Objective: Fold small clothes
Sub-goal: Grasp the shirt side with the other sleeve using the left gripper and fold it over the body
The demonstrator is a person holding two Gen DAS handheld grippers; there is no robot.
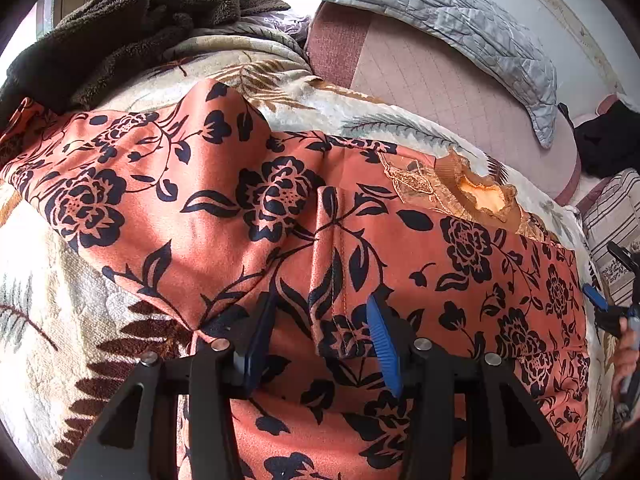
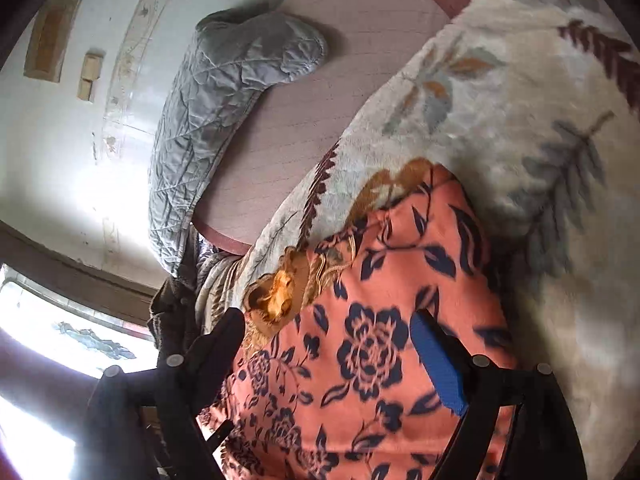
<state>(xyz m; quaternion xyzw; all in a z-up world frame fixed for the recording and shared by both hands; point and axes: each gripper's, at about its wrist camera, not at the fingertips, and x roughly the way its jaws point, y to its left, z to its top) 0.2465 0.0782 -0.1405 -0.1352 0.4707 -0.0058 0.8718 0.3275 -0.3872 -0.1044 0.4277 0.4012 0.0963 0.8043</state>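
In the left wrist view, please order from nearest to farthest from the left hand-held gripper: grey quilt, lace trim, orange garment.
From the left hand-held gripper:
1. Orange garment, directly beneath.
2. Lace trim, ahead to the right.
3. Grey quilt, far back.

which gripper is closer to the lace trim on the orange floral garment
Right. The right hand-held gripper hovers just beside the lace trim; the left hand-held gripper sits at the garment's centre seam, well away.

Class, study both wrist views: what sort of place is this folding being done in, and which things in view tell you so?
Most likely a bedroom, with the work done on a bed. The orange floral garment lies on a plush leaf-patterned blanket, a quilted grey pillow rests against the wall, and pinkish bedding shows beneath.
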